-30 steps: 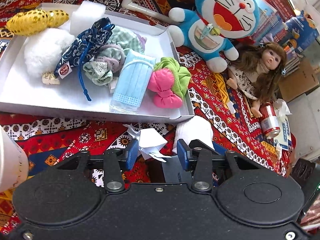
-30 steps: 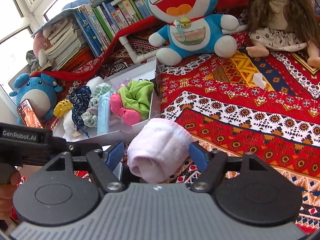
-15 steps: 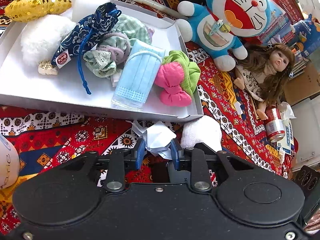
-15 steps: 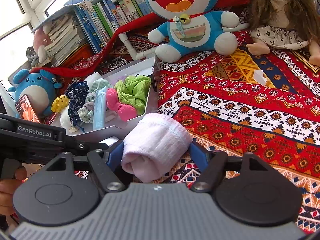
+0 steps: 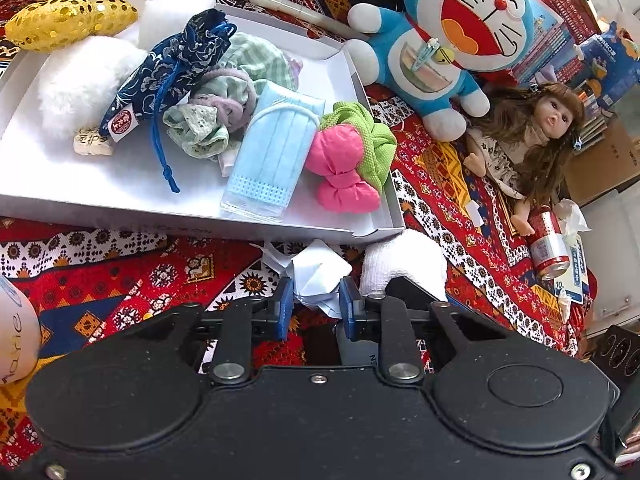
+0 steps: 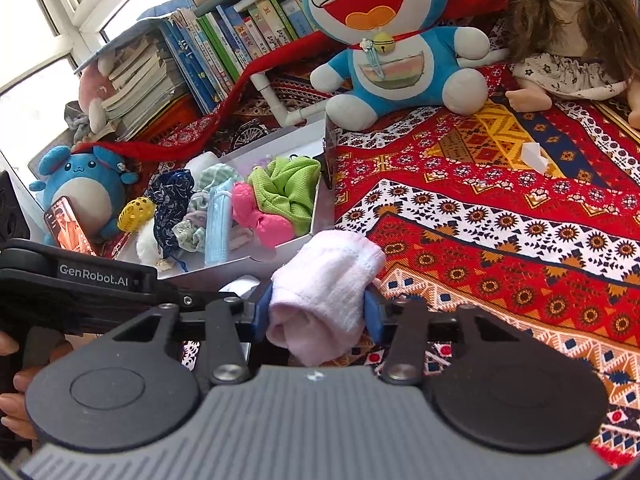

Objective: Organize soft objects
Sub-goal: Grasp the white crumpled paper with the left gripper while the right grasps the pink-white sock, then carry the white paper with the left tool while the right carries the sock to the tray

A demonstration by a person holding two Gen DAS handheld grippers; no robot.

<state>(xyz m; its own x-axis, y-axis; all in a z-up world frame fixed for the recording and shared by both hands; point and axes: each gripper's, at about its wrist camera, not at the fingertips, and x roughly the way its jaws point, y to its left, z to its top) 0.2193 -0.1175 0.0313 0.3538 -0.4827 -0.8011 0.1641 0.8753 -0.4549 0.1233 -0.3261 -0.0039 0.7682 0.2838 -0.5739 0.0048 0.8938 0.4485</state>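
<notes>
Left wrist view: the left gripper (image 5: 316, 302) has its jaws clenched on a crumpled white tissue (image 5: 316, 270), which lies on the patterned red cloth (image 5: 120, 280) just in front of the near wall of the white tray (image 5: 120, 224). The tissue's lower part is hidden between the blue pads. Right beside it sits the rolled white sock (image 5: 404, 258), its near half covered by the other tool's black finger. The tray's near right corner almost touches the sock, so little free cloth is left there. Inside the tray, the near left floor is bare; the blue face mask (image 5: 272, 160), pink bow (image 5: 340, 168) and green scrunchie (image 5: 368, 136) crowd the right end, and the navy drawstring pouch (image 5: 172, 76) lies further back. A white rounded thing at the left edge is cut off.

Right wrist view: the right gripper (image 6: 318, 314) has just been closing, and its jaws now grasp the rolled white sock (image 6: 324, 292), pads pressing both sides. The sock's tip reaches close to the white tray (image 6: 316, 216) at its near corner. To the right, the red cloth (image 6: 500, 232) lies open up to the blue cat plush (image 6: 388, 40) and the doll (image 6: 568, 40). The left gripper's body (image 6: 100, 284) blocks the lower left, with a hand (image 6: 12, 392) partly cut off by the frame.
</notes>
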